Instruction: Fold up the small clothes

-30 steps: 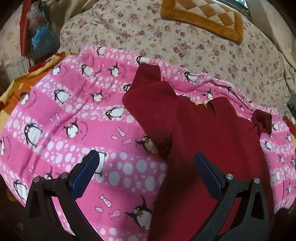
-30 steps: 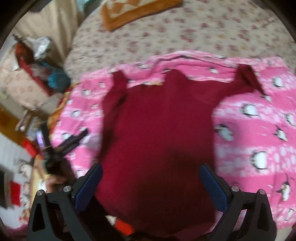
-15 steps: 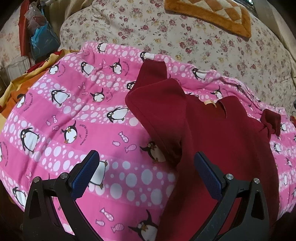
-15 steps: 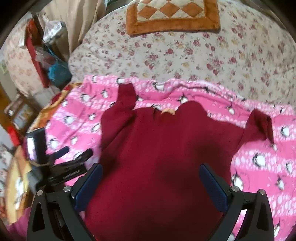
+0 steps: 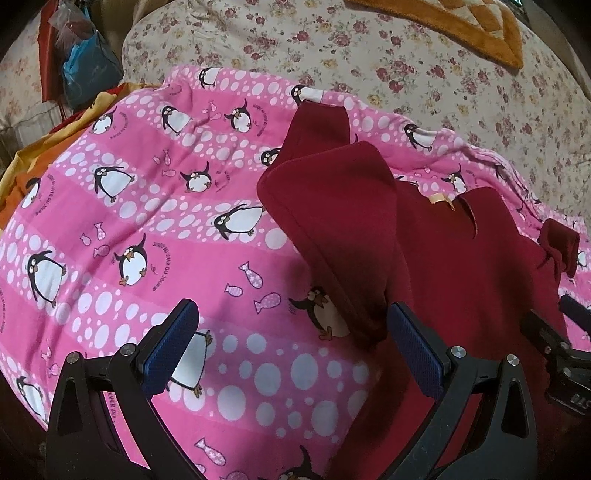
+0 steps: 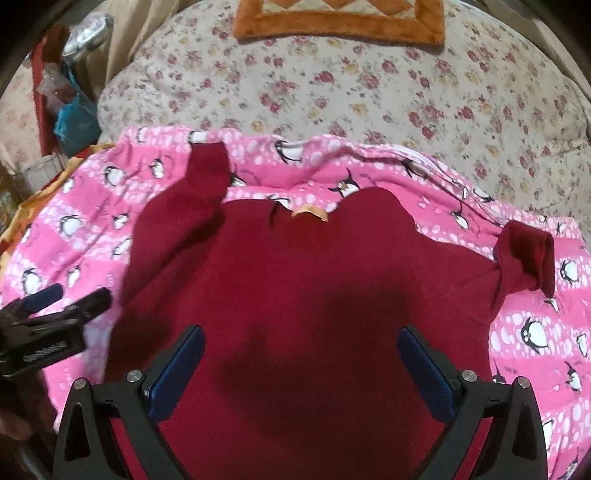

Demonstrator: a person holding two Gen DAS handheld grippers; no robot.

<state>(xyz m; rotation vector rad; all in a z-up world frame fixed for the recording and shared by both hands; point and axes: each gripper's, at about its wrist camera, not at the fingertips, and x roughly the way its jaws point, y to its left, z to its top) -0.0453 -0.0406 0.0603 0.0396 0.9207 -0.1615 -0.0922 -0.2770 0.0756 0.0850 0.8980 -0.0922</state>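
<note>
Dark red long-sleeved top (image 6: pixel 314 280) lies flat, neck away from the person, on a pink penguin-print blanket (image 5: pixel 147 229) spread over a bed. Its left sleeve (image 5: pixel 332 221) is already flopped inward with the cuff poking up; the right sleeve (image 6: pixel 524 258) is bunched at the blanket's far right.

The fabric looks like soft fleece or knit: light, limp, not slippery, nothing fragile. It'll drape and crease wherever it's pinched, and probably drag the blanket along if grabbed too deep. Best holds are likely the sleeve cuffs, shoulder seams or hem corners, pinching the top layer only.

Left gripper (image 5: pixel 295 350) hovers over the blanket by the top's left edge, jaws wide apart, holding nothing. Right gripper (image 6: pixel 301 369) hangs over the mid-body, jaws equally wide, empty.

Underneath is a floral quilt (image 6: pixel 369 92), soft and lumpy, so no firm backing. An orange checked mat (image 6: pixel 340 22) sits at the far end, with bags and clutter (image 5: pixel 85 66) at the left.
</note>
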